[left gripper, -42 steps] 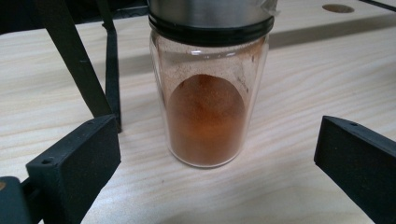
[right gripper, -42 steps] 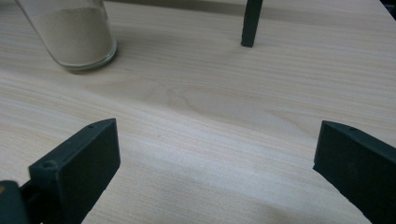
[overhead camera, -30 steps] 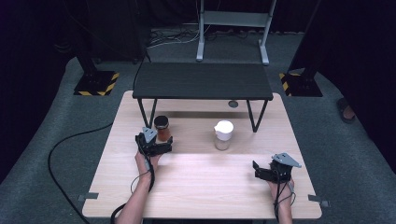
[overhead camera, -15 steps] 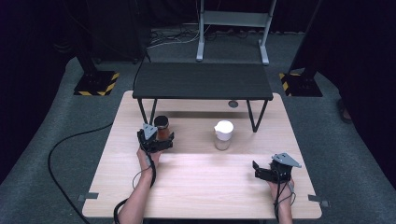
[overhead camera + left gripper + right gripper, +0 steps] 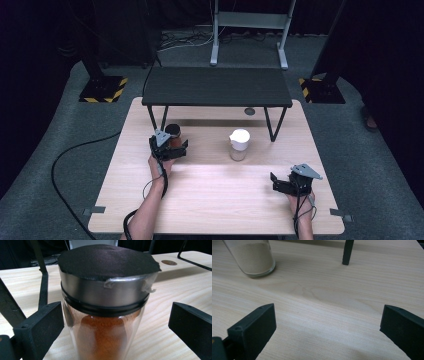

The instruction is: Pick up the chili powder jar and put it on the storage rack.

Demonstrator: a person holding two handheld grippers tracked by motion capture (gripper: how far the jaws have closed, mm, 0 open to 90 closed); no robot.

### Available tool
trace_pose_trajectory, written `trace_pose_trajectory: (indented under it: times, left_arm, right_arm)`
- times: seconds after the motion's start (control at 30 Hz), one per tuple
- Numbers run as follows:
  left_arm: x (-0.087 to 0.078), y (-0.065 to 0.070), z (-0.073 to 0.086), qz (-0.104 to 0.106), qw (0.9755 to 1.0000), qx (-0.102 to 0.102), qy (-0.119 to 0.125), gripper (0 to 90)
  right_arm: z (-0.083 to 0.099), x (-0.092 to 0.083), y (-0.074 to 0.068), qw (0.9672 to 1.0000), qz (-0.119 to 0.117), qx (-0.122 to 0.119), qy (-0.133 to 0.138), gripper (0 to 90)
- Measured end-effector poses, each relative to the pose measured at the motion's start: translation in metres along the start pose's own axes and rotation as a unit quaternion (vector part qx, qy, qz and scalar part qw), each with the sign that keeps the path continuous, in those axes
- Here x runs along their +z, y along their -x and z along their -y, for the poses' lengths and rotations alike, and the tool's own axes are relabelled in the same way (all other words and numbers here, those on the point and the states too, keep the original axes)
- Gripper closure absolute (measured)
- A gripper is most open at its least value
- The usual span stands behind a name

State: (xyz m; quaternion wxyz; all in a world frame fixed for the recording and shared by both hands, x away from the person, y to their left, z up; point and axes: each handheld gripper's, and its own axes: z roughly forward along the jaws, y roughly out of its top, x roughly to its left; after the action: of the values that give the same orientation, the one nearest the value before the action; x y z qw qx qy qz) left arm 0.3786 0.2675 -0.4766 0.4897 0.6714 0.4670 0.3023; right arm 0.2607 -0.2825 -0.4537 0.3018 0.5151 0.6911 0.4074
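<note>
A glass spice jar (image 5: 173,133) of orange powder, with a black lid on a metal band, stands on the left of the wooden table (image 5: 215,200). My left gripper (image 5: 171,144) is open, one jaw on either side of the jar. The left gripper view shows the jar (image 5: 105,305) close up between the jaws, nearer the left one and with a clear gap to the right one. A second jar (image 5: 239,145) with a white lid and pale powder stands mid-table. My right gripper (image 5: 275,183) rests open near the front right; its own view has the pale jar (image 5: 249,260) far off at upper left.
A low black shelf (image 5: 216,86) on thin legs spans the back of the table just behind both jars; one leg (image 5: 347,252) shows ahead of the right gripper. A black cable (image 5: 65,165) trails off the table's left side onto the grey floor.
My left gripper has edged forward and slightly right, bringing its jaws around the orange jar. The right gripper and both jars have stayed put.
</note>
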Motion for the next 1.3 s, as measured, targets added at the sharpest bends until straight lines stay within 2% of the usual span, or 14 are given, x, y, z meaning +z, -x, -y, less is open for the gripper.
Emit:
trace_pose_trajectory:
  times: [0.2, 0.3, 0.4, 0.47, 0.67, 0.77, 1.0, 1.3]
  left_arm:
    - [0.004, 0.000, -0.003, 0.000, 1.0000, 0.007, -0.007, 0.0]
    - [0.004, 0.000, -0.003, -0.001, 1.0000, 0.004, -0.007, 0.0]
    - [0.005, 0.003, -0.004, -0.014, 0.9998, -0.002, -0.011, 0.6]
    - [0.005, 0.006, -0.004, -0.023, 0.9997, -0.004, -0.011, 8.7]
    - [0.005, 0.009, -0.003, -0.037, 0.9992, -0.009, -0.008, 21.6]
    - [0.005, 0.011, -0.003, -0.045, 0.9989, -0.013, -0.008, 25.4]
    - [0.005, 0.009, -0.003, -0.038, 0.9992, -0.006, -0.008, 30.8]
    - [0.004, 0.009, -0.005, -0.038, 0.9992, -0.003, -0.013, 31.3]
  right_arm:
    - [0.000, 0.000, 0.000, 1.0000, 0.000, 0.000, -0.001, 0.0]
    - [0.000, 0.000, 0.000, 1.0000, 0.000, 0.000, -0.001, 0.0]
    - [0.000, 0.000, 0.000, 1.0000, 0.000, -0.001, -0.001, 0.0]
    - [0.000, 0.000, 0.000, 1.0000, 0.000, -0.001, -0.001, 0.0]
    - [-0.001, 0.000, -0.001, 1.0000, 0.001, -0.003, -0.002, 0.0]
    - [-0.001, 0.001, -0.001, 1.0000, 0.001, -0.003, -0.003, 0.0]
    - [-0.001, 0.001, -0.001, 1.0000, 0.001, -0.003, -0.003, 0.0]
    - [-0.001, 0.001, -0.001, 1.0000, 0.000, -0.005, -0.003, 0.0]
